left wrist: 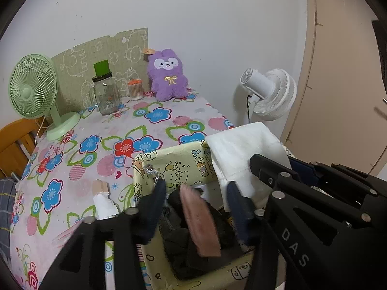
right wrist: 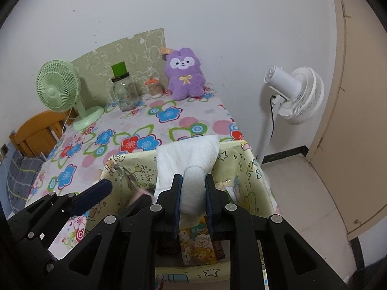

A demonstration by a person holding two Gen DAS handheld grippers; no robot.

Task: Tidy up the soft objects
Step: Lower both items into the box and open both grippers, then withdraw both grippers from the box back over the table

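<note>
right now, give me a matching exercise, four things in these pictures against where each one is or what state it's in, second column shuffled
Things:
1. white cloth
2. purple plush
3. green fan
4. left gripper

Places or states:
A. open above the yellow basket
B. far table edge, against the wall
C. clamped in the right gripper
D. left side of the table, beside the jar

Pairs: 1-C, 2-B, 3-D, 4-A

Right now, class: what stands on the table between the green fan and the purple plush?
A glass jar with a green-topped lid and a small orange-lidded container, between the green fan and purple plush; both views show it.
</note>
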